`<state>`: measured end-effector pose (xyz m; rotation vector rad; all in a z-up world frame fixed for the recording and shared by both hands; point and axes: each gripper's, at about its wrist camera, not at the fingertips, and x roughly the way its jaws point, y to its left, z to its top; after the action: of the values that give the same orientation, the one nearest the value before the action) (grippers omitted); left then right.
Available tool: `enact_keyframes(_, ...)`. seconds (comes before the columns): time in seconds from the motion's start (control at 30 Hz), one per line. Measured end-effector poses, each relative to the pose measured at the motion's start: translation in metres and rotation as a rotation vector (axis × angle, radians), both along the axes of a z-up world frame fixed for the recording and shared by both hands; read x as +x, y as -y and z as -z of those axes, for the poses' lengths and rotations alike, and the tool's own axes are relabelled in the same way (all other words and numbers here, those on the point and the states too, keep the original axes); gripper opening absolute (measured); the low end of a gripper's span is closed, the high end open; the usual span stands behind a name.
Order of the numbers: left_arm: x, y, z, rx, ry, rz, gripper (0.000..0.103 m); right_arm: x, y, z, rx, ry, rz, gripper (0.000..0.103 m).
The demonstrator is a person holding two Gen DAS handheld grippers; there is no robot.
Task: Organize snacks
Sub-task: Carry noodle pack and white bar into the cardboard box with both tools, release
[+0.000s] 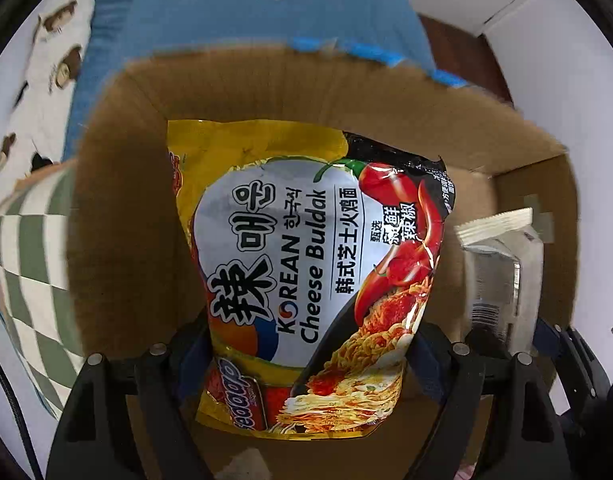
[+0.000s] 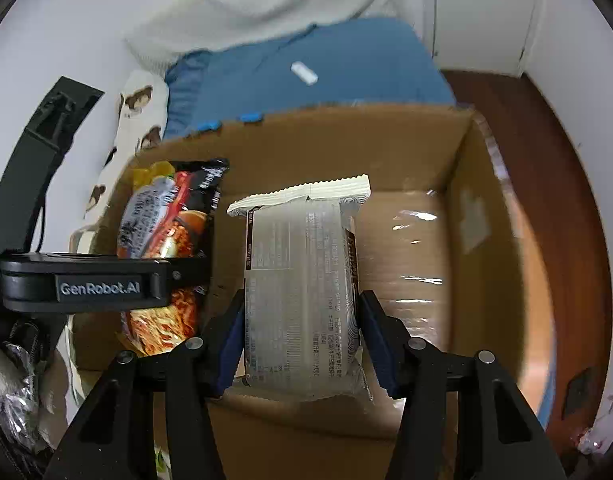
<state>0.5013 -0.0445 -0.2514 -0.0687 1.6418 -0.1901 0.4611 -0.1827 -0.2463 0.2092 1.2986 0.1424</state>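
1. Left wrist view: the left gripper has its jaws closed partway on the lower part of a yellow noodle packet labelled "Korean Cheese Buldak", held inside an open cardboard box. A white packet stands to its right in the same box. A blue cushion lies beyond the far wall.

2. Right wrist view: the right gripper clamps the white packet between its blue pads, inside the cardboard box. To its left, the left gripper holds the noodle packet.
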Motion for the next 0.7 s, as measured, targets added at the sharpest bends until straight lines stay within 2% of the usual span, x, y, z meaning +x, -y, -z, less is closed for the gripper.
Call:
enact_keyframes(0.07,0.000,-0.003,0.009,0.003,-0.007,-0.008,0.085,0.010,0.007,0.021,0.023,-0.077,0.012,0.067)
enact_keyframes(0.1,-0.002,-0.004,0.009,-0.002,-0.008,-0.010,0.090,0.013,0.011,0.030,0.033,-0.119,0.020,0.083)
enact_keyframes(0.13,-0.004,-0.005,0.010,-0.010,-0.015,-0.011,0.092,0.012,0.014,0.033,0.042,-0.134,0.027,0.095)
enact_keyframes(0.3,-0.020,-0.010,0.002,0.005,0.003,-0.006,0.093,0.003,0.025,0.033,-0.006,-0.165,0.023,0.096)
enact_keyframes(0.6,-0.062,-0.029,-0.053,0.044,0.141,0.015,0.093,-0.045,0.025,-0.015,-0.095,-0.143,0.022,0.096)
enact_keyframes(0.67,-0.066,-0.037,-0.064,0.034,0.170,0.007,0.093,-0.031,0.011,-0.027,-0.106,-0.134,0.024,0.096)
enact_keyframes(0.7,-0.068,-0.042,-0.070,0.027,0.183,0.004,0.093,-0.037,0.012,-0.033,-0.105,-0.125,0.024,0.096)
